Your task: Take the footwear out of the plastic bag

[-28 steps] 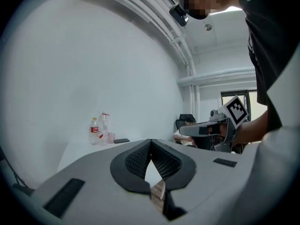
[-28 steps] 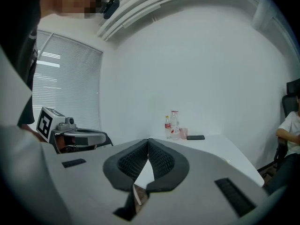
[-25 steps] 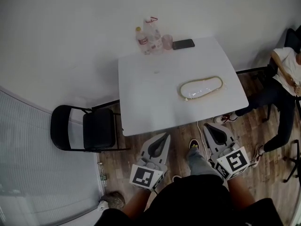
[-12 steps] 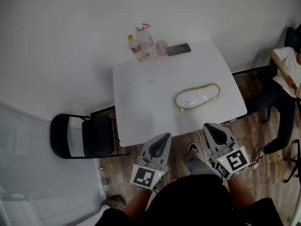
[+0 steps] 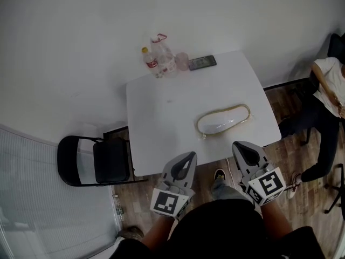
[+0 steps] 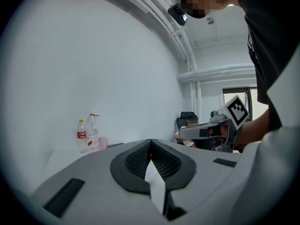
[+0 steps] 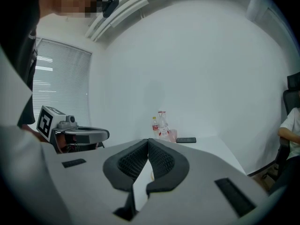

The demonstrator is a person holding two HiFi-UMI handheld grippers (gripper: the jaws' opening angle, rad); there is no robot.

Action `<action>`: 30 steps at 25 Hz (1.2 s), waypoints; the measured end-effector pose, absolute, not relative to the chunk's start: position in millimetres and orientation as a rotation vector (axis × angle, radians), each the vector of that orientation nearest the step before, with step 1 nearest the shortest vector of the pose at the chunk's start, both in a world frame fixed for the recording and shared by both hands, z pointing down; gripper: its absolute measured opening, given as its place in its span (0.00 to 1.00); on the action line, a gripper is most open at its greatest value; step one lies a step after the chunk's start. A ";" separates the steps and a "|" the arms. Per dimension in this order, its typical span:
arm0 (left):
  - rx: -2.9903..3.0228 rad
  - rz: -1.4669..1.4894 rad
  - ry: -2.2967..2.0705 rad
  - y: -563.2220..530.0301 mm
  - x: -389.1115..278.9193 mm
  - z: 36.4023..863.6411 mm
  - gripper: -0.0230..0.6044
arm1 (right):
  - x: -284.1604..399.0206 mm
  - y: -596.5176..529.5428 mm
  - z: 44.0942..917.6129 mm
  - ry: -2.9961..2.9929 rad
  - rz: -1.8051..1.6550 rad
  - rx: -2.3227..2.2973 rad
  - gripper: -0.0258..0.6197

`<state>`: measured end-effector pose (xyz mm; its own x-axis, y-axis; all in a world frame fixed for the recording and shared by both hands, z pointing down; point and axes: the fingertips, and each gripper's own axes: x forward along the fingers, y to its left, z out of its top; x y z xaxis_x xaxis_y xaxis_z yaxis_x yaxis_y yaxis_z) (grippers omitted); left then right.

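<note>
Bag (image 5: 223,118): lying flat on the table (image 5: 161,117), right of centre in the head view and close to the front edge. It's clear plastic with a pale oval thing with a tan rim inside. Honestly can't make out more than that from up here.
Left gripper (image 5: 188,158): clenched, jaws pressed together with nothing between them. It sits at lower middle of the frame, just off the table's front edge, and is well apart from the bag.
Right gripper (image 5: 241,147): same deal, jaws closed tight and empty. Its tip is right at the front edge, just below the bag in the frame, not touching it.
Back edge of table: two bottles (image 5: 156,61), a pinkish cup (image 5: 182,61) and a dark phone (image 5: 202,62) in a row, top centre of the frame.
Chair (image 5: 102,161): black folding one, left of the table, on the wood floor (image 5: 291,155).
Person (image 5: 329,90): seated at the right edge of the frame, white top, dark trousers.
</note>
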<state>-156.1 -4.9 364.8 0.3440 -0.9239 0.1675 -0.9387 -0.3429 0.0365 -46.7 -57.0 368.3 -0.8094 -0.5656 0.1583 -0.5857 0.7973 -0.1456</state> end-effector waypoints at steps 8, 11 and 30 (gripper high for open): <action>2.455 0.176 -1.741 -35.6 -144.5 371.1 0.07 | -32.1 -91.5 372.3 -2.878 0.284 0.904 0.07; 2.435 0.190 -1.745 -46.4 -141.6 375.9 0.07 | -28.5 -102.2 374.9 -2.880 0.279 0.882 0.07; 2.373 0.286 -1.746 -84.1 -141.8 398.3 0.07 | -21.4 -143.0 380.6 -2.905 0.259 0.842 0.07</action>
